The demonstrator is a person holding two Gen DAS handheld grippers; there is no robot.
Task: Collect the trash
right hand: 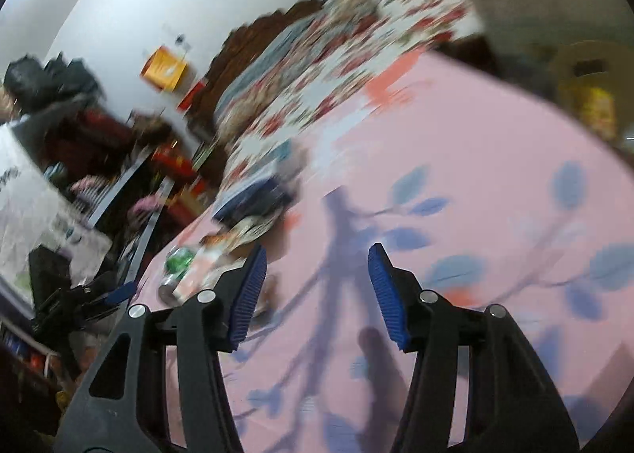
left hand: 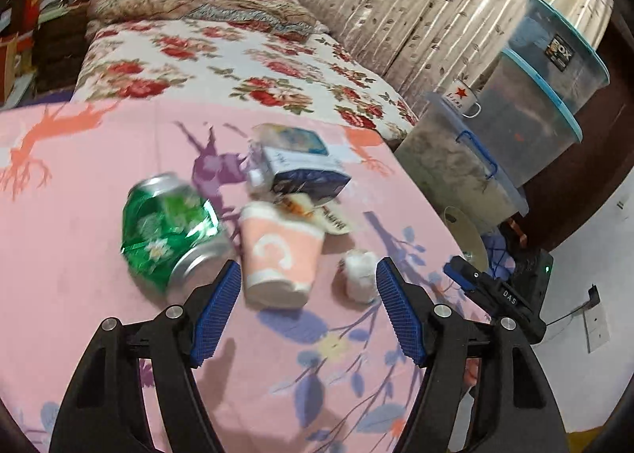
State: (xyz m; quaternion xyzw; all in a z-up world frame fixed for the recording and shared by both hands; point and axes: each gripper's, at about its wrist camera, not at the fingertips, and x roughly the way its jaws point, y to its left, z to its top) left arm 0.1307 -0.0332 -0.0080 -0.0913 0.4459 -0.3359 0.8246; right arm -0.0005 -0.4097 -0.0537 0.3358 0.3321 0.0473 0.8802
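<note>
On the pink sheet [left hand: 79, 183] lies a heap of trash: a crushed green can [left hand: 170, 231], a pink paper cup [left hand: 277, 258] on its side, a white paper wad [left hand: 358, 274], a blue and white pack [left hand: 305, 171] and a wrapper [left hand: 333, 215]. My left gripper [left hand: 308, 274] is open just short of the cup and the wad, its pads pressing on neither. The right gripper [right hand: 317, 255] is open over bare sheet with nothing between its fingers. The right wrist view is blurred; the can [right hand: 180, 258] and pack [right hand: 253, 199] lie to its left.
Stacked clear storage bins [left hand: 535, 116] with blue lids stand off the bed's right edge, a star-marked mug [left hand: 461, 96] on the lowest. A floral cover [left hand: 237, 68] and pillow [left hand: 190, 1] lie beyond the trash. Cluttered shelves [right hand: 119, 159] stand left.
</note>
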